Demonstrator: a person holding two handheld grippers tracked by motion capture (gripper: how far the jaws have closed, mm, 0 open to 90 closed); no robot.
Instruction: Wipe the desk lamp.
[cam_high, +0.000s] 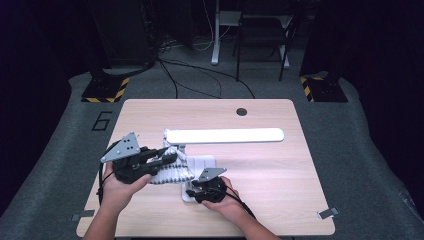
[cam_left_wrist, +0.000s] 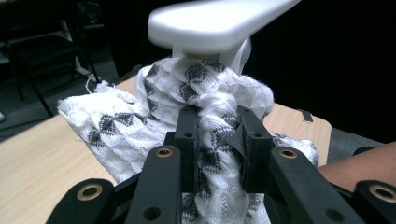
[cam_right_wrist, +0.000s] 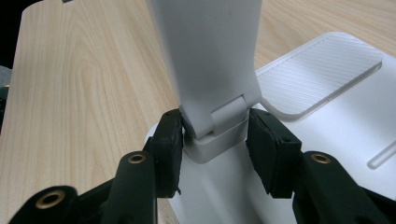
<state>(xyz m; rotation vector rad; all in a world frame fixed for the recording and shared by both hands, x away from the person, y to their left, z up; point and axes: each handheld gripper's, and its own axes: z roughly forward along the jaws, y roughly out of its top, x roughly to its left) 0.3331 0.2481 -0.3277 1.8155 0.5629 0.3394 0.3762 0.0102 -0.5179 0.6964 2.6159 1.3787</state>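
two grippers at white lamp (cam_high: 224, 135), cloth (cam_left_wrist: 154, 112) draped on its stem, wooden table (cam_high: 270, 200)

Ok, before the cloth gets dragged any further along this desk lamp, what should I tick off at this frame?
1. Left tongs shut on the knitted cloth: ok, the fabric is bunched between the jaws.
2. Right tongs bracing the lamp hinge: ok, the pads sit on either side of it.
3. Lamp base flat on the table: ok in the high view.
4. Cloth against the lamp arm below the lamp head: ok, it is wrapped there.
5. Cloth free of the hinge: cannot tell.
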